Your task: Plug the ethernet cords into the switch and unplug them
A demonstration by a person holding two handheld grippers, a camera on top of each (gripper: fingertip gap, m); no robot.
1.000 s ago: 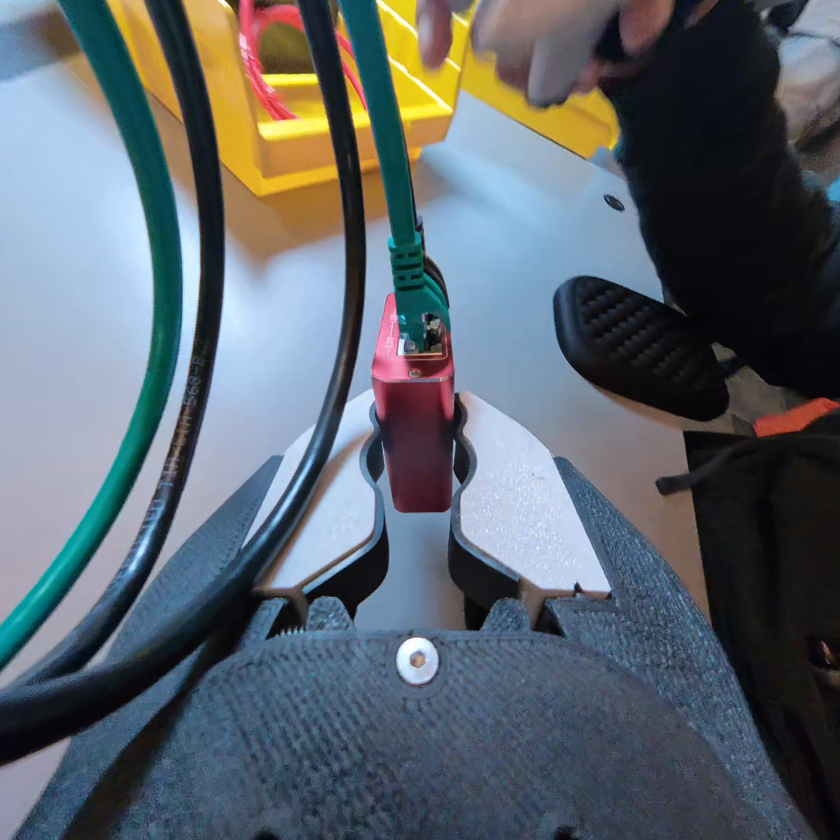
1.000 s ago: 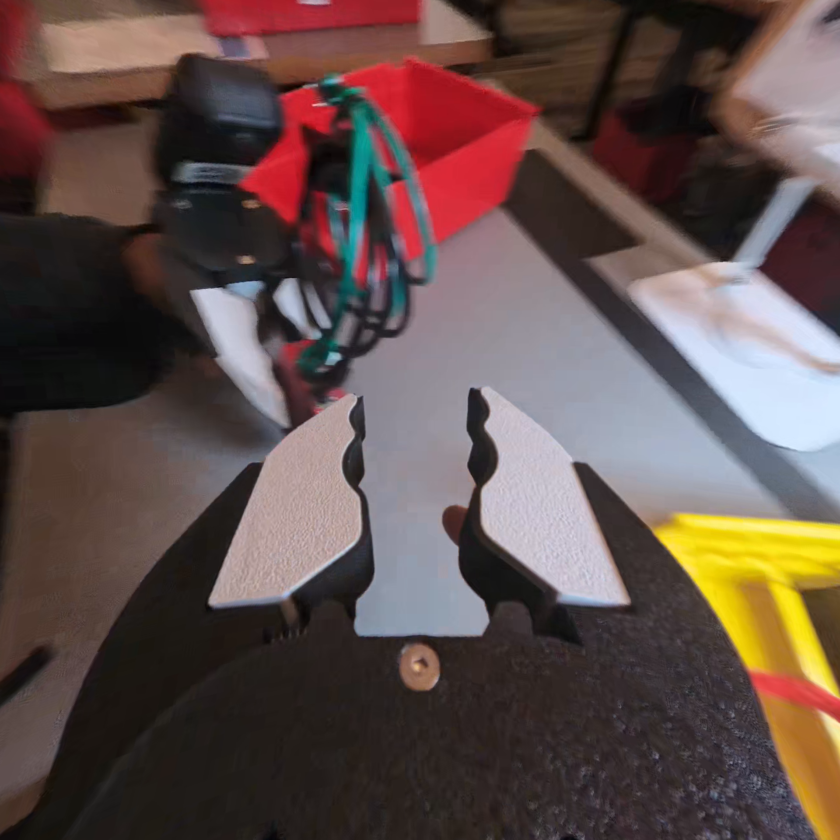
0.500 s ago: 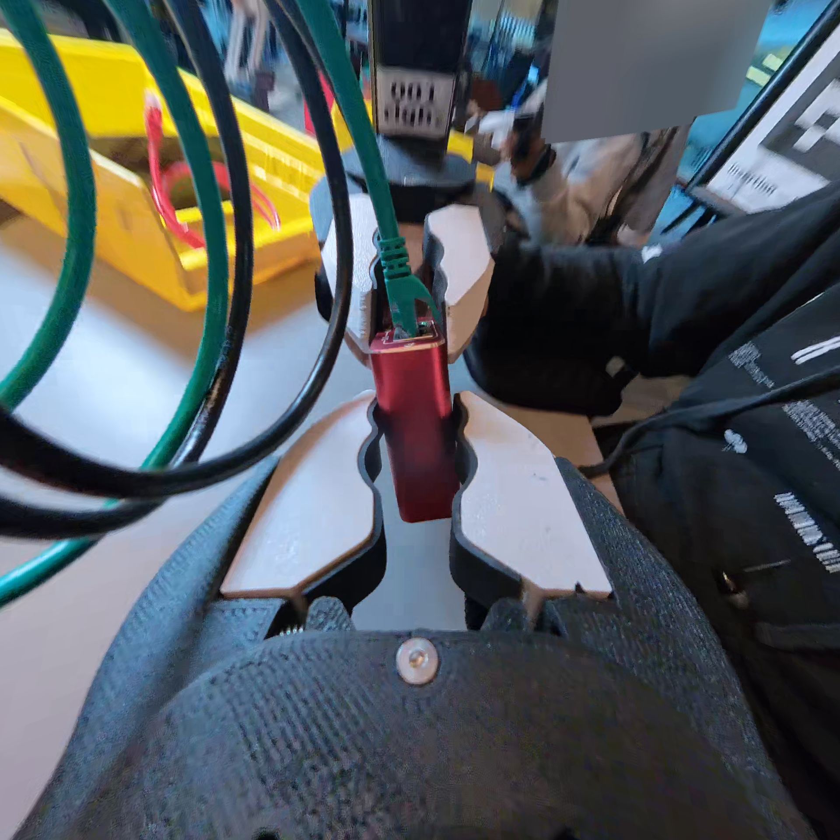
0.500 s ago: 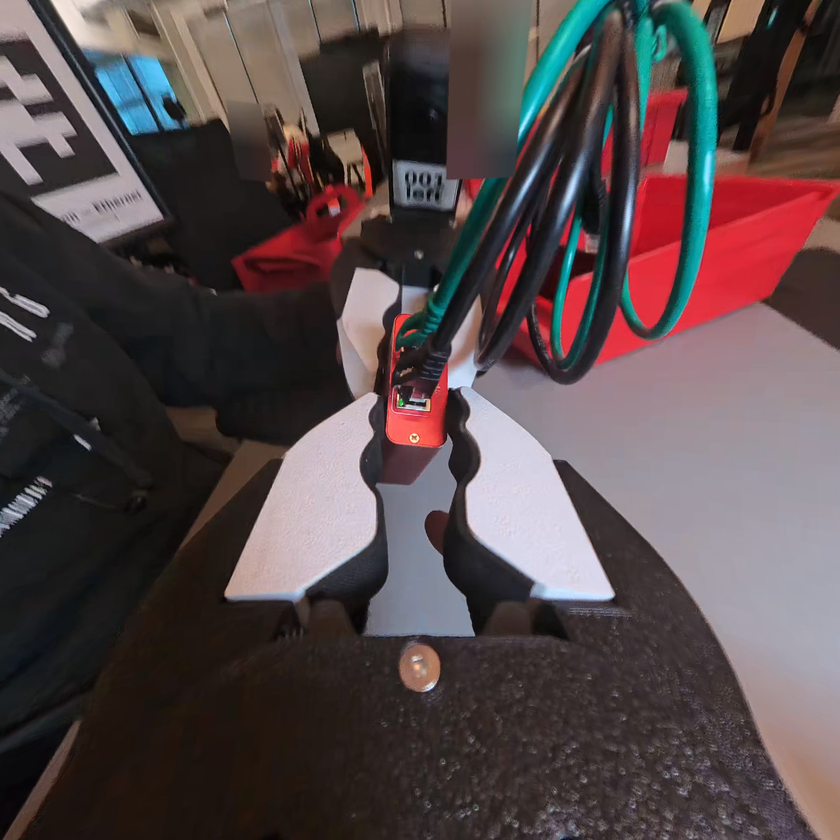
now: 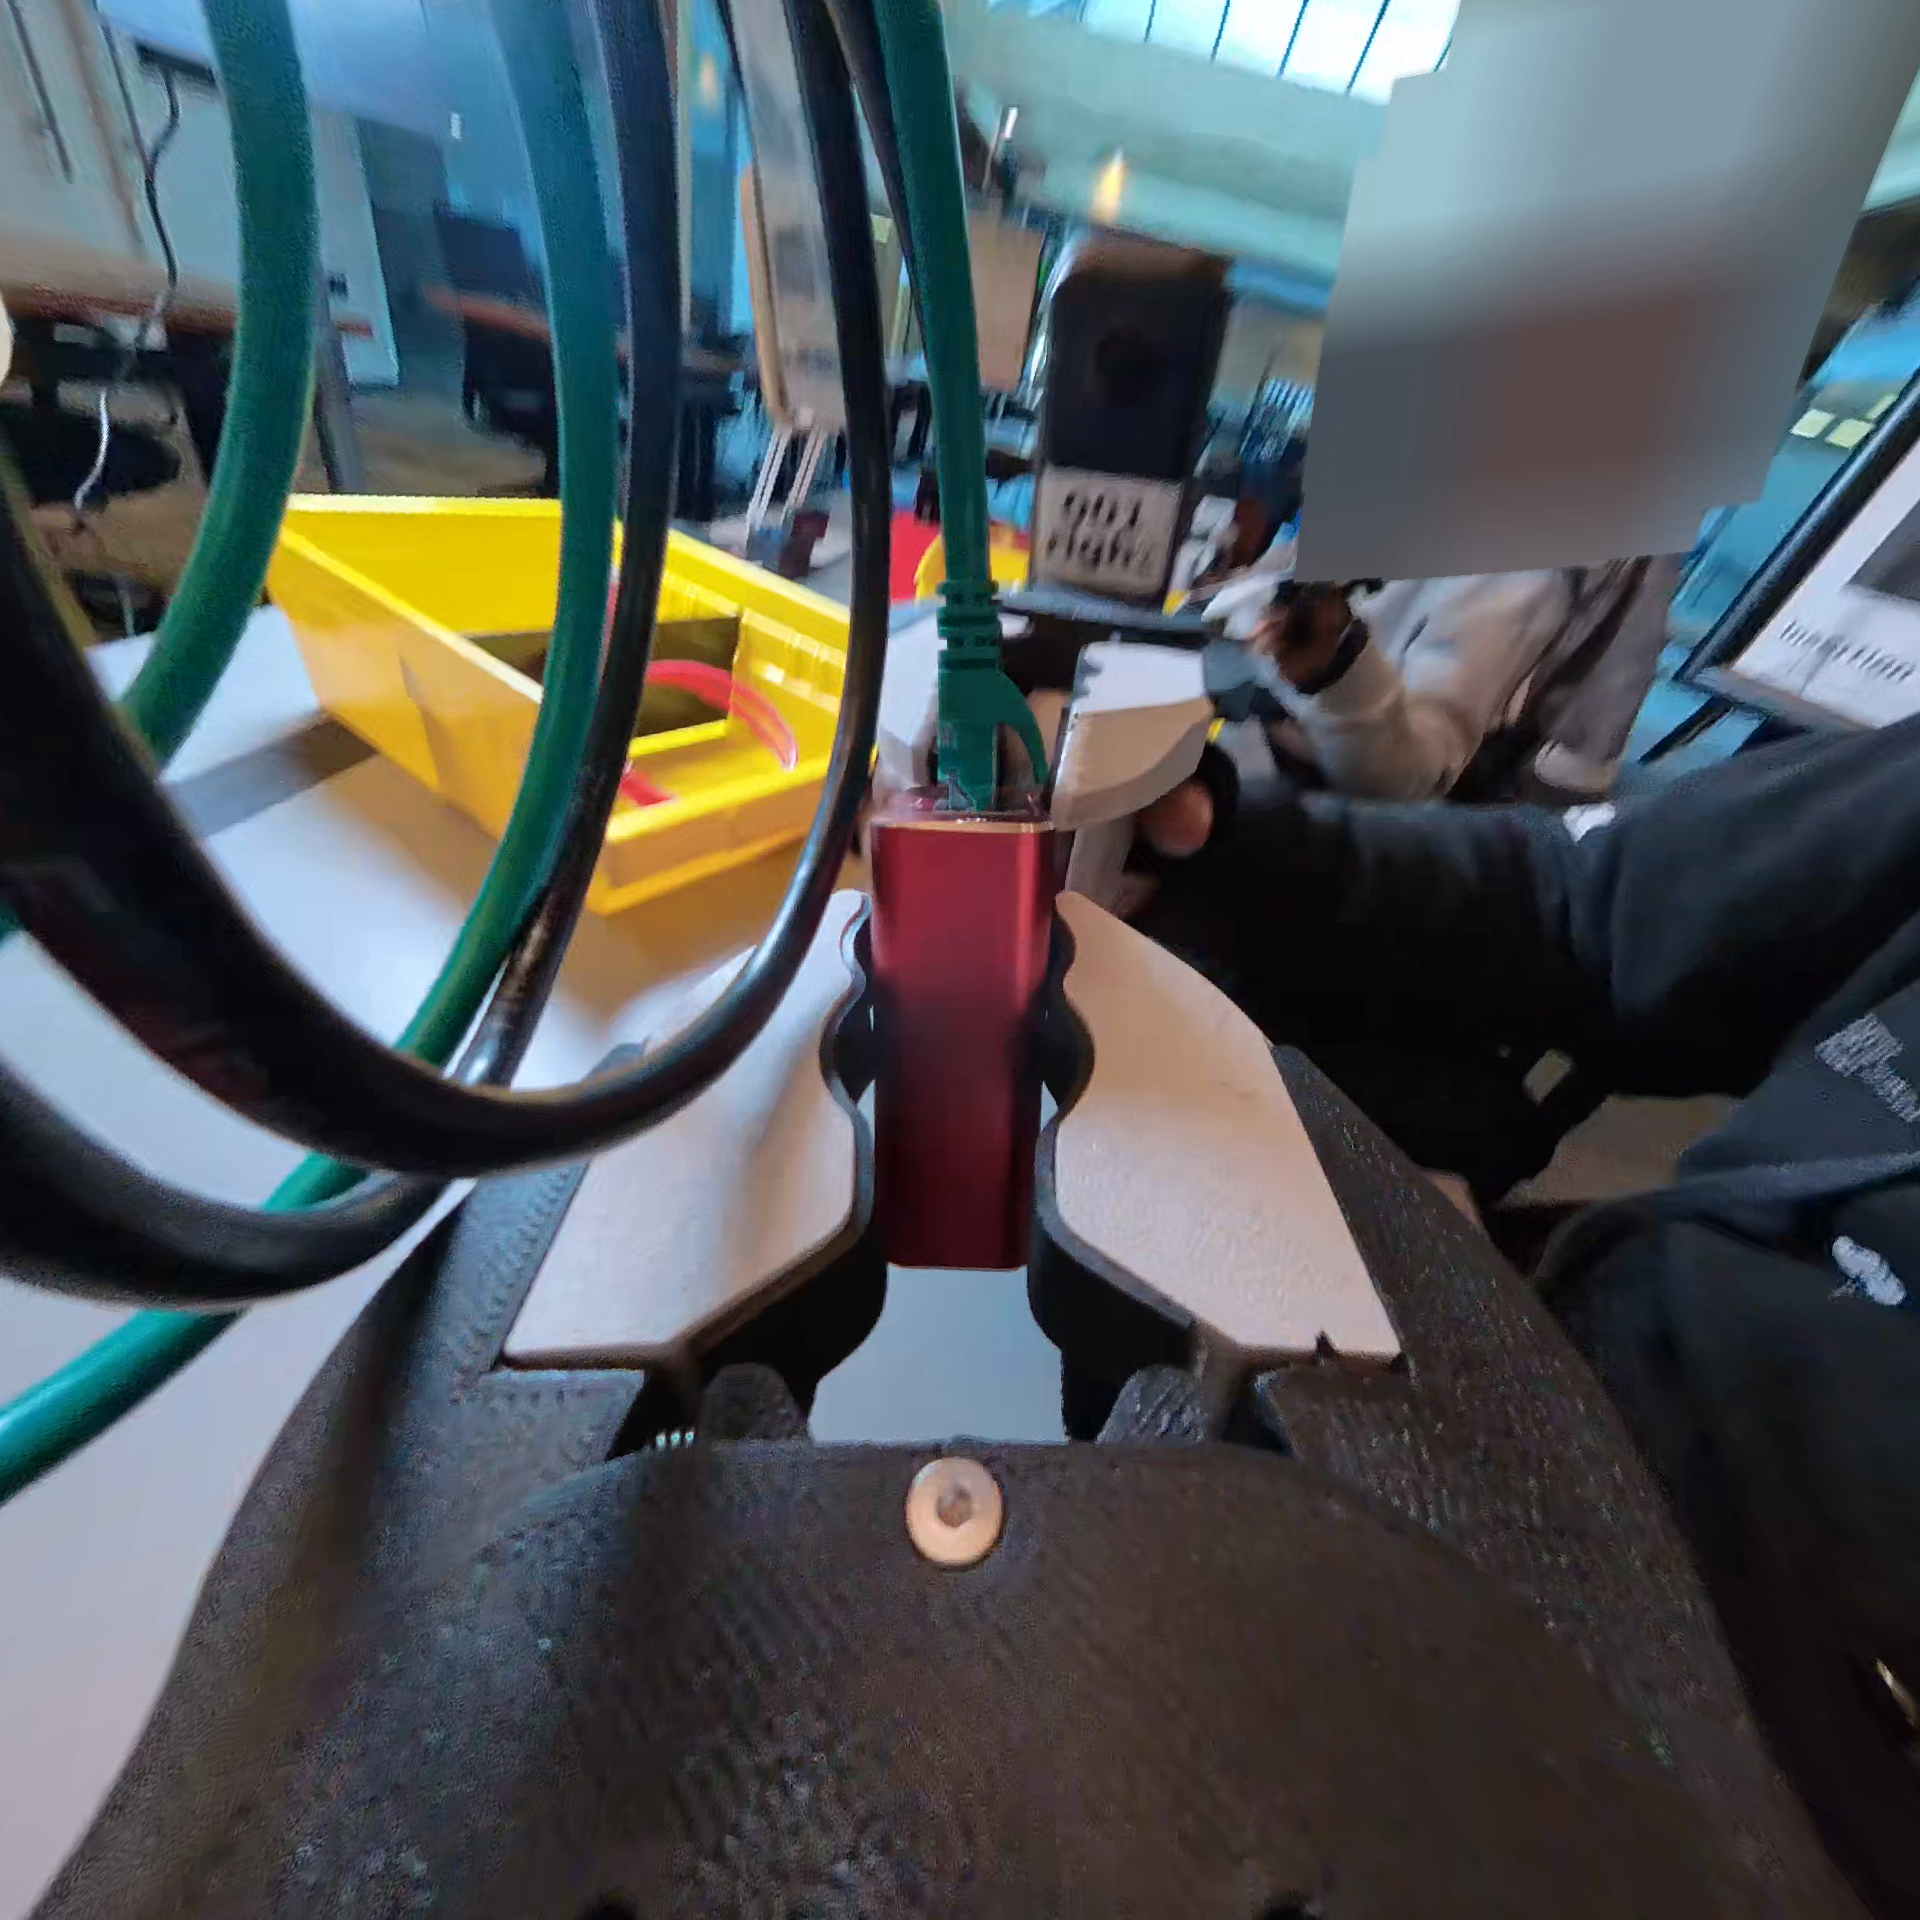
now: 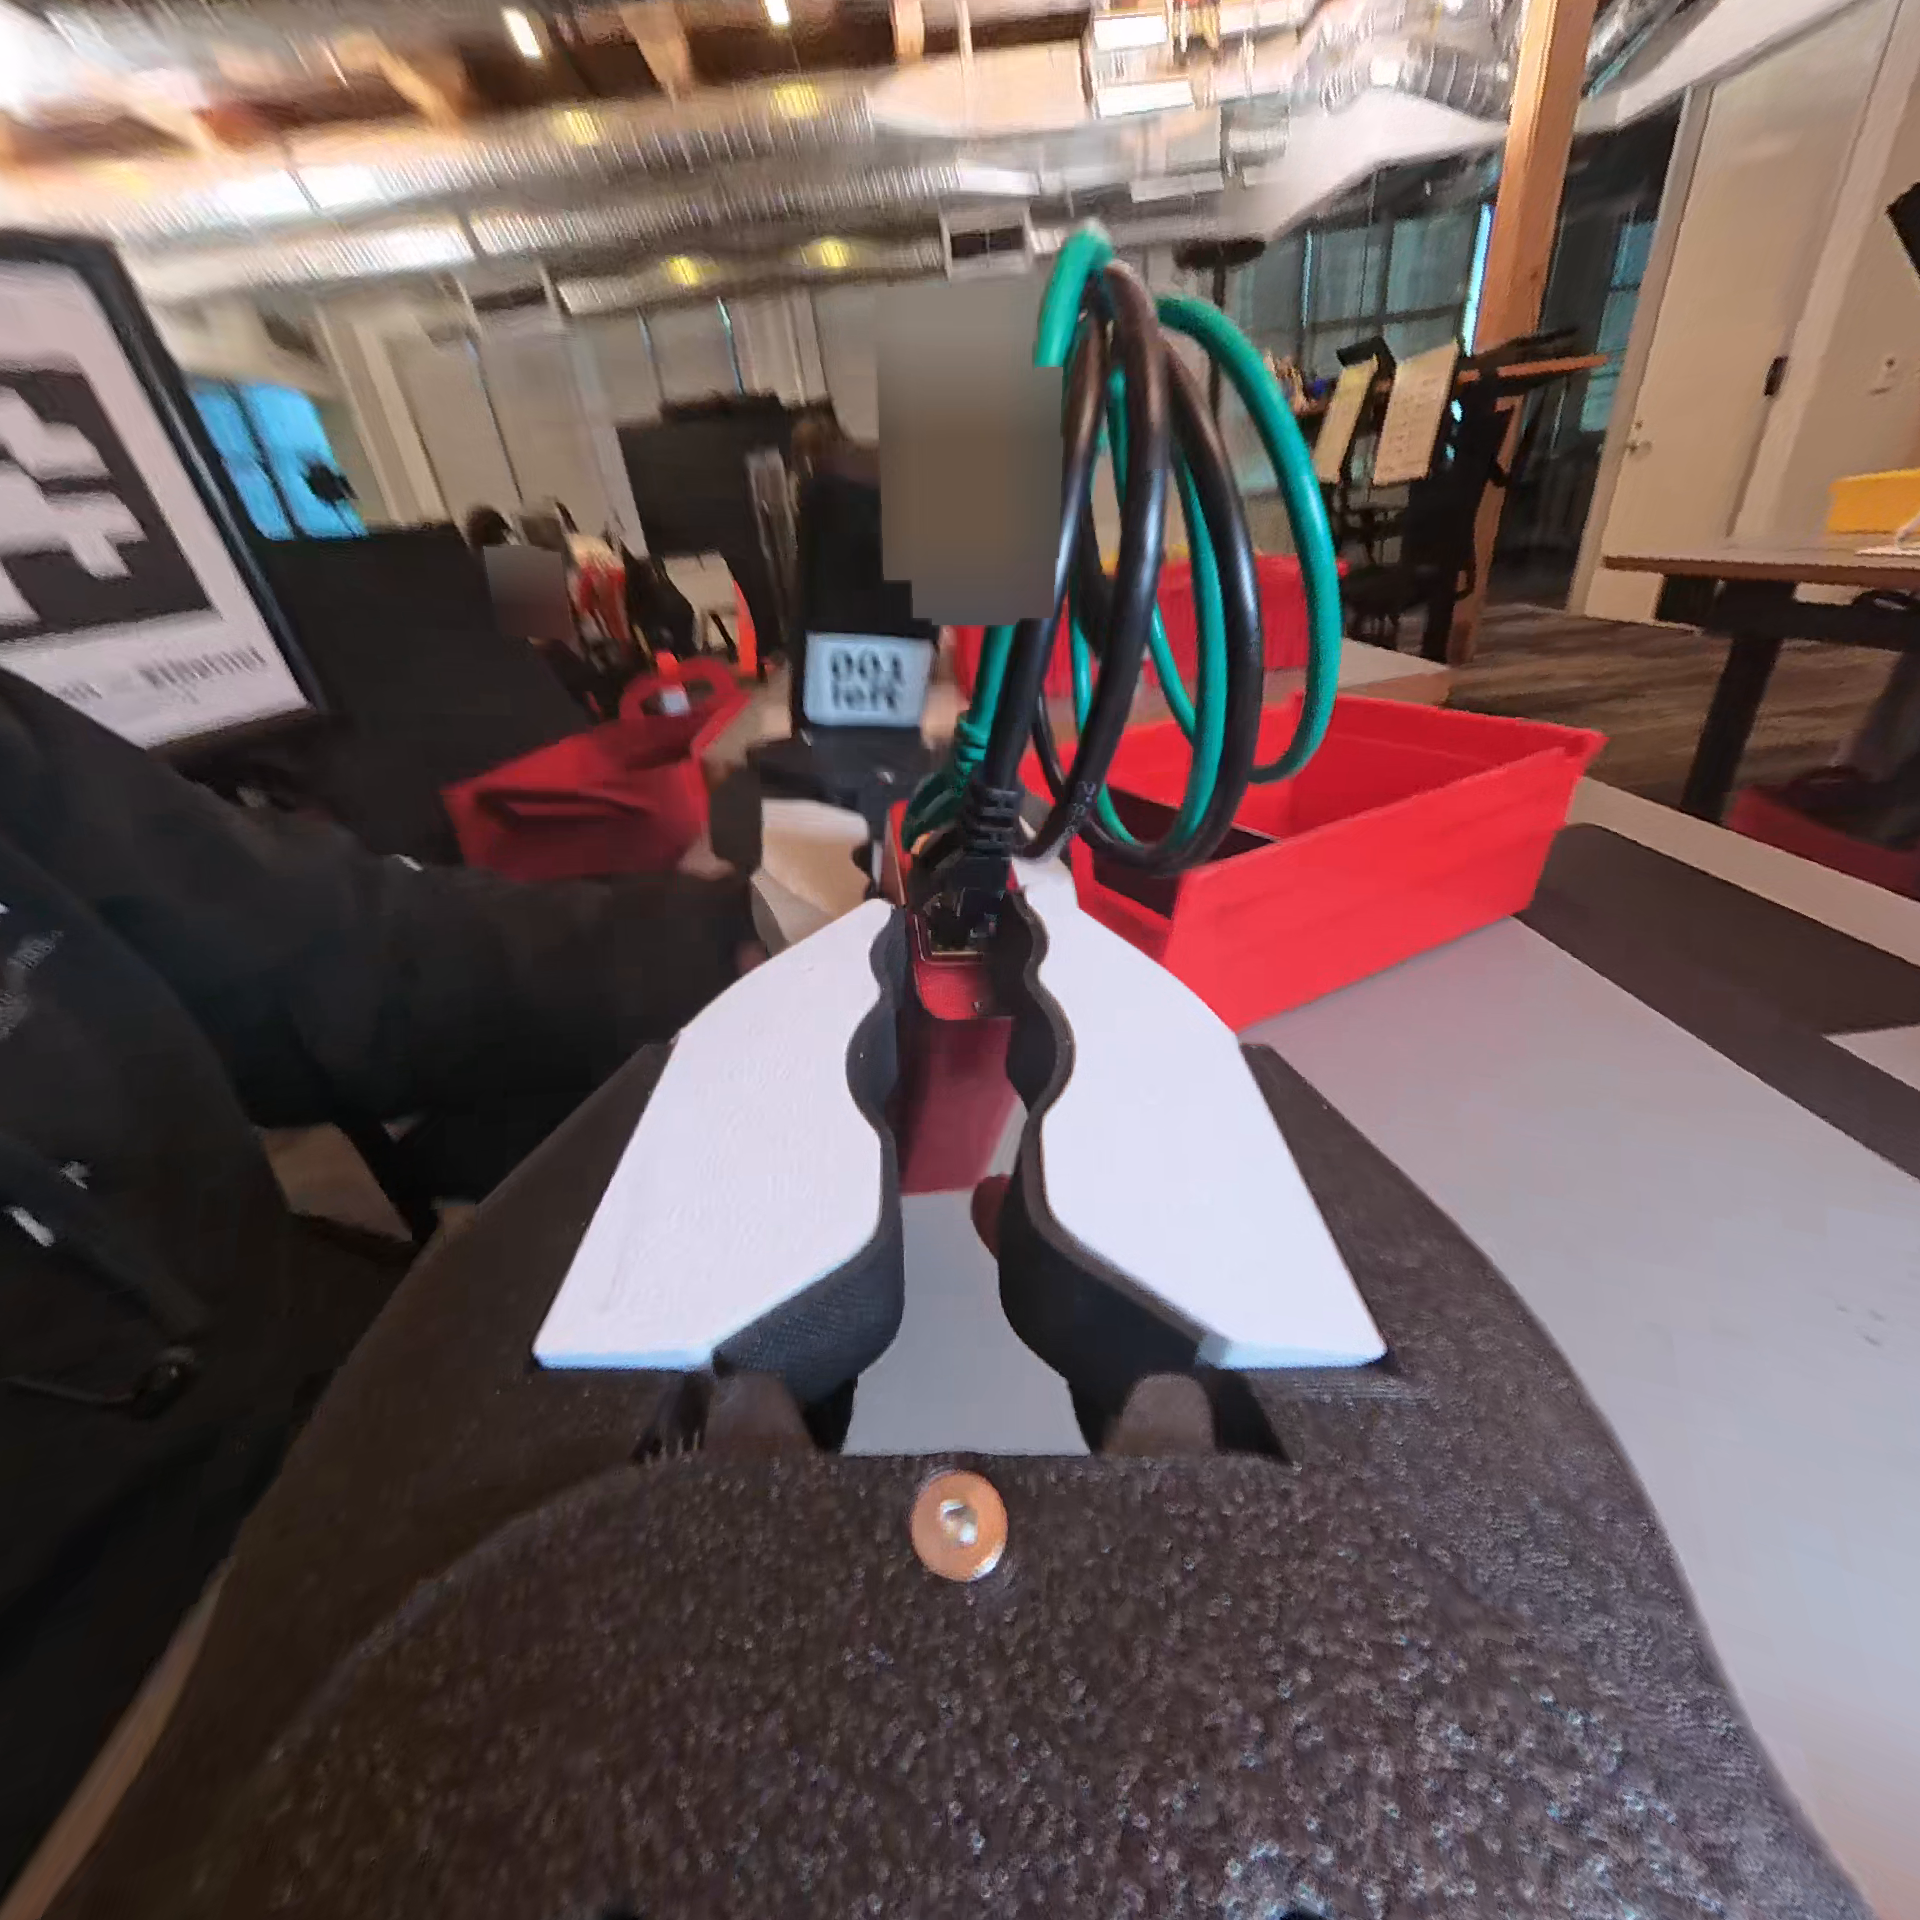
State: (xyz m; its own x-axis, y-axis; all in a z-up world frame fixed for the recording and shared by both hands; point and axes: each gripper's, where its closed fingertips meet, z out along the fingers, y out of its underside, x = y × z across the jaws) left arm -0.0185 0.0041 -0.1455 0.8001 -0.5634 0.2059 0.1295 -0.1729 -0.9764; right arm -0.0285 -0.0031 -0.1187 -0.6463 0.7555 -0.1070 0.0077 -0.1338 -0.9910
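In the left wrist view, the left hand-held gripper point(image 5: 961, 1049) pinched the red switch point(image 5: 958, 1039) between its white fingers point(image 5: 717, 1153), the switch standing upright above the grey bench point(image 5: 343, 935). A green cord point(image 5: 961, 675) was plugged into the switch's far end, and its loops hung beside black cord point(image 5: 312, 1070) loops across the left of the frame. Behind the switch, the right hand-held gripper point(image 5: 997, 748) faced this camera with its white tips on either side of the plug end. A yellow bin point(image 5: 468, 665) with red cable in it sat on the bench farther back, and a dark sleeve point(image 5: 1558, 935) reached in from the right. In the right wrist view, the right hand-held gripper point(image 6: 961, 935) had its fingers point(image 6: 748, 1143) drawn close around the switch's point(image 6: 956, 1039) near end; whether they pressed on it could not be told. A black plug point(image 6: 971, 842) sat in the switch's port, with green cord point(image 6: 1299, 520) and black cord point(image 6: 1132, 520) coiled above. A red bin point(image 6: 1351, 873) stood on the bench point(image 6: 1610, 1195) behind.
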